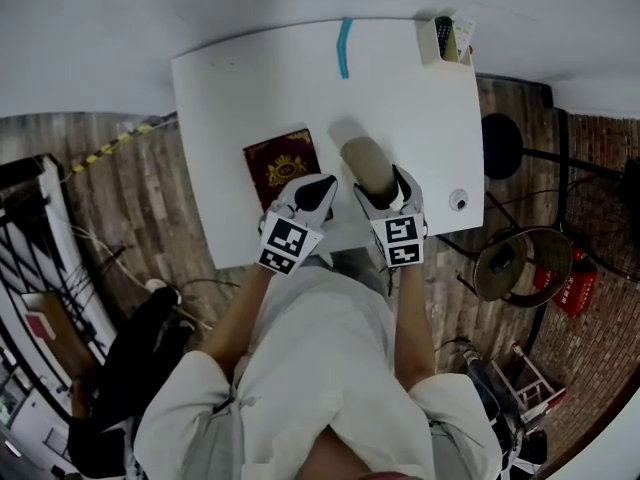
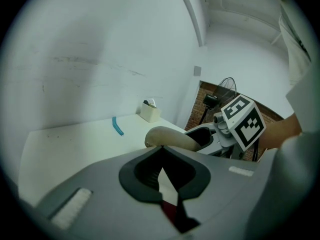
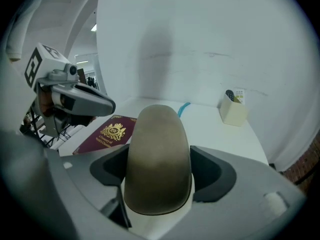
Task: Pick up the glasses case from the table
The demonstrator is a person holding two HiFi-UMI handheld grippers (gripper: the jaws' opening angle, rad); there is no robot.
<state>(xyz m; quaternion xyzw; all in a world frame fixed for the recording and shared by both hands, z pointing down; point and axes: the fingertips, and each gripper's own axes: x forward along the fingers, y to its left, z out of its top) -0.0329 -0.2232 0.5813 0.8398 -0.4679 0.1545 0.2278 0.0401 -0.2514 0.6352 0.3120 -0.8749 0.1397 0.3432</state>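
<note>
White tabletop [image 1: 230, 98] runs back to a bare wall, with open room ahead of both tools. Right gripper [image 3: 158, 176] has its jaws closed on the near end of the glasses case [image 1: 368, 163], whose rounded length juts forward over the table. Held by one end, that smooth shell could pivot down or slide out if lifted fast. Left gripper [image 2: 161, 173], jaws together and empty, hangs over the passport [image 1: 281, 163] just beside; the table's near edge lies right below both

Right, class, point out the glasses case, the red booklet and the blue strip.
glasses case [image 3: 157, 159], right gripper view, middle of its rounded top.
red booklet [image 1: 284, 168], head view, gold crest on its cover.
blue strip [image 1: 344, 48], head view, its middle.
</note>
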